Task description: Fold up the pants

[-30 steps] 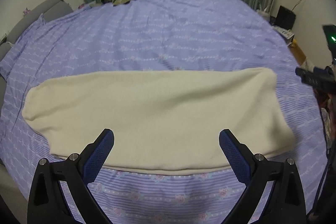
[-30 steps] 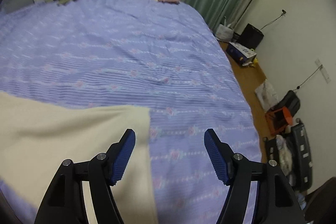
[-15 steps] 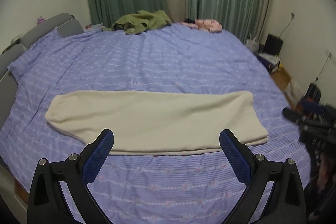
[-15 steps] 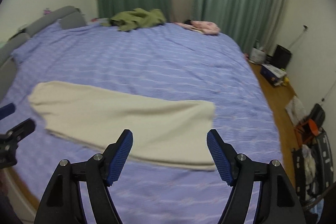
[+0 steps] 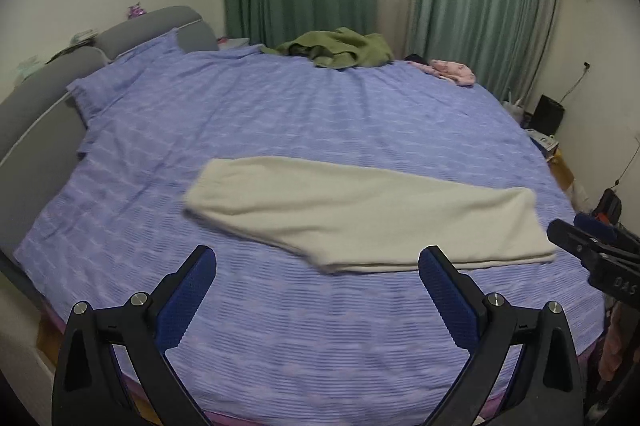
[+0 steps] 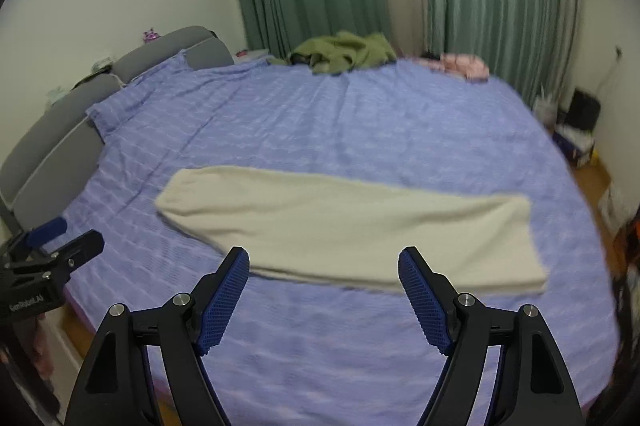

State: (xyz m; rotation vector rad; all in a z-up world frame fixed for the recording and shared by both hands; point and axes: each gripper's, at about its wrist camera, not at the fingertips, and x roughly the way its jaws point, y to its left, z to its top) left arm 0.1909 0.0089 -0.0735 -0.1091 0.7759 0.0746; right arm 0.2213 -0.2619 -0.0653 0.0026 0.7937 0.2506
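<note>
From the left wrist view, one pair of cream, soft-knit pants (image 5: 360, 218) lies flat as a long folded band across the near half of the bed's lilac striped sheet (image 5: 320, 122). The left gripper (image 5: 316, 278) hangs above the sheet, jaws wide and empty. Two crumpled garments sit at the far edge: an olive-green one (image 5: 340, 52) and a pink one (image 5: 452, 70).

From the right wrist view, the pants (image 6: 352, 226) lie likewise, and the right gripper (image 6: 324, 284) has just been opening, nothing between its jaws.
</note>
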